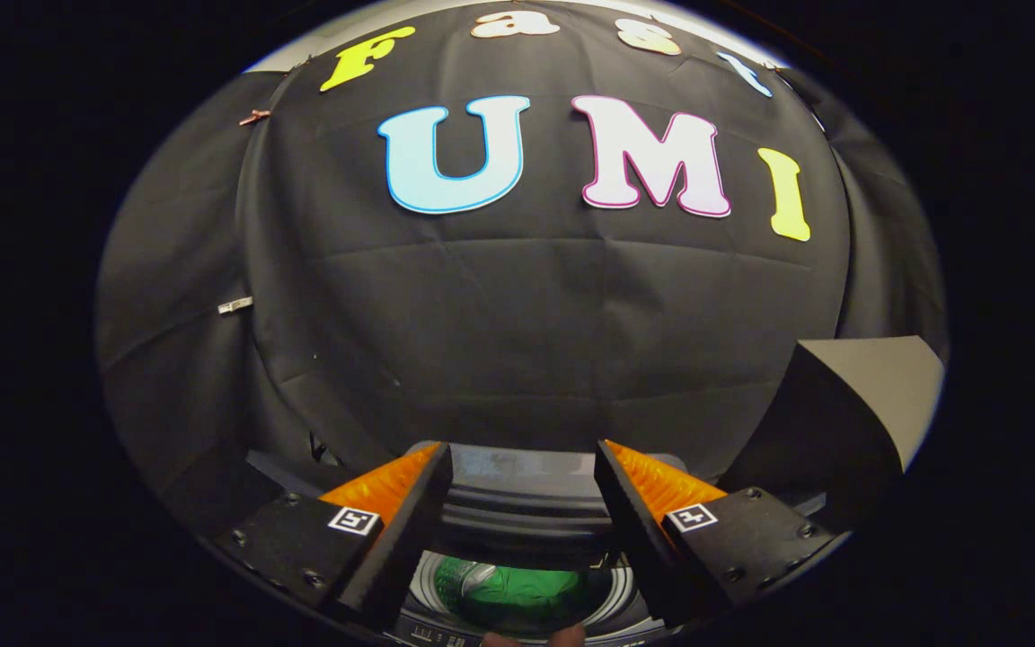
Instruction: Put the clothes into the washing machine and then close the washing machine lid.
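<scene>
Below, gripper (523, 467) spread and holding nothing, green clothes (517, 595) half hidden in the washing machine (517, 526), lid (850, 404) raised, partly cut off.

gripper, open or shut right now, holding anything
gripper: open, fingers spread apart and holding nothing; the green clothes lie below them inside the washing machine.

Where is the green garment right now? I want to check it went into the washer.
In the gripper view the green cloth garment lies down inside the round drum of the washing machine, below and between the open tongs, which hold nothing.
</scene>
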`<state>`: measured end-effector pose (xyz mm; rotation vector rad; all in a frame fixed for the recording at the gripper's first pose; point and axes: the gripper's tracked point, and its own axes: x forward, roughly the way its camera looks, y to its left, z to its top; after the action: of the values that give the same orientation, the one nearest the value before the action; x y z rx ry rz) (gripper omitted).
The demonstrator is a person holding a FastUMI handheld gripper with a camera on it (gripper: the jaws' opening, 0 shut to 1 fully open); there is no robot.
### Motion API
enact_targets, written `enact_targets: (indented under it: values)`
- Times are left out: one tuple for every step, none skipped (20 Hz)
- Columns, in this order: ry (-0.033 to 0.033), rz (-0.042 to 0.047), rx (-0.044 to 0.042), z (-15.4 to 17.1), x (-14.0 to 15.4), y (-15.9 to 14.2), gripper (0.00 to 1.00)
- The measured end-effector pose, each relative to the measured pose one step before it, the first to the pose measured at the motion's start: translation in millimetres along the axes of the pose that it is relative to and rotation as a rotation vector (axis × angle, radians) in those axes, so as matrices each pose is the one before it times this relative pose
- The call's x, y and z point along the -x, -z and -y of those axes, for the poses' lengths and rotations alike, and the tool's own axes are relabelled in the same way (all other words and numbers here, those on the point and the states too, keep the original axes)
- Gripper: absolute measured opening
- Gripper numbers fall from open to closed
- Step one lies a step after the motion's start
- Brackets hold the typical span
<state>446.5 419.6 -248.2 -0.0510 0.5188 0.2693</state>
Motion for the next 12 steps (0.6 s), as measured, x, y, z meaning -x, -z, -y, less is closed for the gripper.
enact_targets:
  values:
    - [-0.0044,-0.02224,0.00337,0.59,-1.34,5.1,0.99]
    - [-0.00473,-0.01961,-0.00851,2.5,1.26,0.06,1.0]
    - [-0.00543,-0.0088,-0.02129,1.32,0.63,0.21,1.0]
    - [-0.00243,-0.00319,-0.02685,-3.26,-4.54,7.83,1.0]
    - [-0.0055,-0.00225,-0.02185,-2.01,-3.57,1.72,1.0]
    - [-0.00676,-0.00164,-0.01007,-2.72,-0.41,1.72,1.0]
    - [-0.00328,0.00107,0.00356,-0.96,-0.2,0.3,1.0]
    - [-0.00009,0.00792,0.01074,2.23,2.36,-0.98,1.0]
    - [0.00306,0.01198,0.01218,0.83,1.66,-3.54,1.0]
    - [0.0025,0.01629,0.01079,0.04,4.19,-3.81,1.0]
    - [-0.00183,0.01969,0.00457,-0.72,4.16,-5.47,1.0]
    - [-0.00379,0.02338,0.00535,1.02,5.4,-5.49,1.0]
